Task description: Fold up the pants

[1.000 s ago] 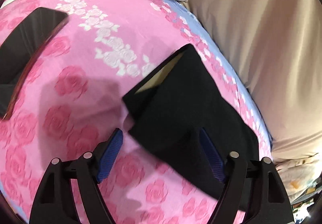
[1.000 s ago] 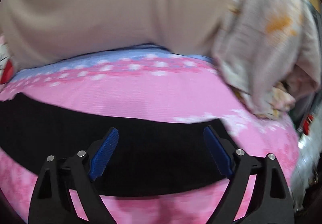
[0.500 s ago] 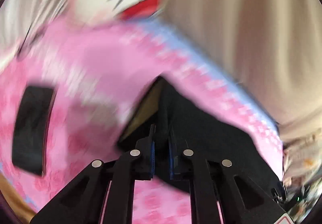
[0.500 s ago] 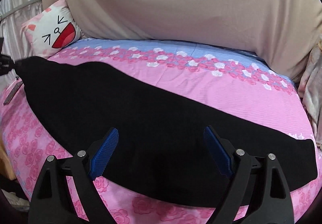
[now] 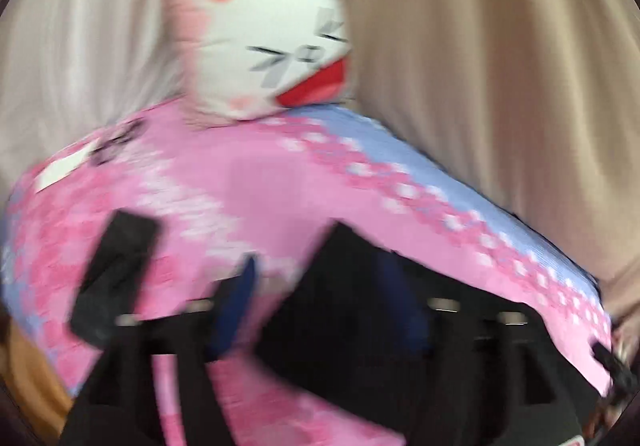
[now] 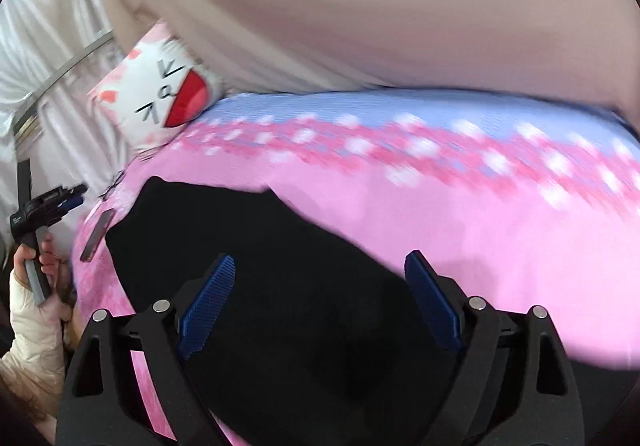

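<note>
Black pants (image 6: 280, 266) lie flat across a pink rose-print bed (image 6: 460, 213). In the blurred left wrist view the pants (image 5: 352, 286) show with one end toward the pillow. My left gripper (image 5: 320, 310) is open, its blue pads apart, just above that end of the pants. It also shows at the left edge of the right wrist view (image 6: 64, 197), held off the bed. My right gripper (image 6: 320, 298) is open and empty above the pants' other part.
A cartoon-face pillow (image 5: 272, 45) leans at the head of the bed. A dark phone (image 5: 116, 266) and glasses (image 5: 116, 141) lie on the bed's left side. A beige curtain (image 6: 360, 5) hangs behind the bed.
My left gripper has opened and let go of the pants' end, which now lies on the bed. Both cameras have swung; the right gripper stays open.
</note>
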`<state>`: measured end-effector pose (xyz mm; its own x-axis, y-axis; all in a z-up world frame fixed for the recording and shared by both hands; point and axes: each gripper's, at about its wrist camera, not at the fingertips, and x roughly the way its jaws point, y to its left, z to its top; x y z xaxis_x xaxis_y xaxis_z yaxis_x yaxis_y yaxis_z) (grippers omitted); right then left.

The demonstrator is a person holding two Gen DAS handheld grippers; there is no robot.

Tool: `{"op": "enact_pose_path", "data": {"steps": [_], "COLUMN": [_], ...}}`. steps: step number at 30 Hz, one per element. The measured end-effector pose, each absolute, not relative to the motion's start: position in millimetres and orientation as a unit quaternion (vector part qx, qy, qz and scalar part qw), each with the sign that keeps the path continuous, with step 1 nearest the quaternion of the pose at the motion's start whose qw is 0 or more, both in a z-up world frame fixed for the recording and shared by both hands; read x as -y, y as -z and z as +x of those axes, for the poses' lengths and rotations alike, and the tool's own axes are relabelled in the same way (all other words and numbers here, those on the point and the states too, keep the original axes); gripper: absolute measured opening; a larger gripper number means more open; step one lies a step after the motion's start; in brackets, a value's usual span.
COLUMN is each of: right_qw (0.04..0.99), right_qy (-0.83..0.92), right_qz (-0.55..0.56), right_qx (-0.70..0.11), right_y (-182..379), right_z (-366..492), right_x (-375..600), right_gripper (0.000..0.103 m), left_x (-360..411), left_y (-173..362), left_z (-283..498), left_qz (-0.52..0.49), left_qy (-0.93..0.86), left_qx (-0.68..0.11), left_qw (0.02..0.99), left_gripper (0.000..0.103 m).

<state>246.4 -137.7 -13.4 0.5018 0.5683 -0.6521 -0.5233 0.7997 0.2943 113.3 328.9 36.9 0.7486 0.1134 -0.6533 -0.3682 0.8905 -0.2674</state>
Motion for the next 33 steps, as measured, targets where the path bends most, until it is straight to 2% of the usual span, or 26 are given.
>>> {"op": "enact_pose_path", "data": {"steps": [5, 6, 7, 10, 12, 14, 18, 21, 23, 25, 27, 29, 30, 33], "right_qw": [0.819, 0.805, 0.797, 0.776, 0.766, 0.767, 0.757, 0.767, 0.765, 0.777, 0.800, 0.826, 0.833, 0.861], "right_qy": [-0.371, -0.398, -0.419, -0.460, -0.468, -0.459, -0.447, -0.429, -0.427, -0.416, -0.401, -0.356, -0.341, -0.328], "right_qz": [-0.021, -0.033, -0.052, -0.152, -0.169, -0.151, -0.083, -0.073, -0.080, -0.108, -0.116, -0.145, -0.135, -0.084], "right_qx": [-0.438, -0.438, -0.433, -0.404, -0.407, -0.423, -0.470, -0.471, -0.475, -0.461, -0.431, -0.412, -0.414, -0.379], "right_y": [46.1, 49.9, 50.2, 52.0, 56.0, 60.5, 71.3, 72.9, 78.3, 78.6, 69.5, 70.1, 70.4, 48.6], "right_z": [296.1, 290.5, 281.7, 243.8, 242.9, 257.6, 290.7, 298.4, 296.1, 294.7, 302.8, 315.2, 322.7, 307.7], "right_x": [75.2, 65.2, 57.1, 32.5, 27.2, 31.1, 46.4, 52.2, 45.1, 31.3, 19.7, 11.8, 12.1, 20.8], "right_gripper": [0.083, 0.066, 0.057, 0.057, 0.057, 0.058, 0.058, 0.060, 0.057, 0.033, 0.026, 0.027, 0.033, 0.034], "left_x": [-299.5, -303.4, -308.4, -314.2, -317.8, -325.4, -329.3, -328.6, -327.7, -327.2, -327.4, -326.9, -326.7, -328.8], "left_y": [32.6, 47.2, 59.8, 67.4, 70.6, 75.2, 75.6, 75.0, 75.7, 76.3, 76.3, 76.7, 76.8, 76.9], "left_z": [178.8, 181.4, 177.9, 162.5, 157.6, 155.3, 157.5, 160.1, 160.1, 161.0, 160.6, 160.2, 159.7, 157.6], "left_qz": [-0.122, -0.122, -0.130, -0.101, -0.111, -0.139, -0.145, -0.144, -0.141, -0.141, -0.142, -0.140, -0.138, -0.142], "left_qy": [-0.157, -0.166, -0.163, -0.174, -0.172, -0.167, -0.161, -0.160, -0.161, -0.165, -0.165, -0.167, -0.167, -0.162], "left_qx": [-0.444, -0.461, -0.462, -0.448, -0.444, -0.447, -0.445, -0.443, -0.441, -0.440, -0.438, -0.436, -0.434, -0.430], "left_qw": [0.874, 0.863, 0.862, 0.871, 0.872, 0.868, 0.869, 0.870, 0.871, 0.872, 0.872, 0.873, 0.874, 0.877], "left_gripper": [0.071, 0.071, 0.074, 0.077, 0.081, 0.086, 0.087, 0.087, 0.087, 0.088, 0.088, 0.089, 0.089, 0.088]}}
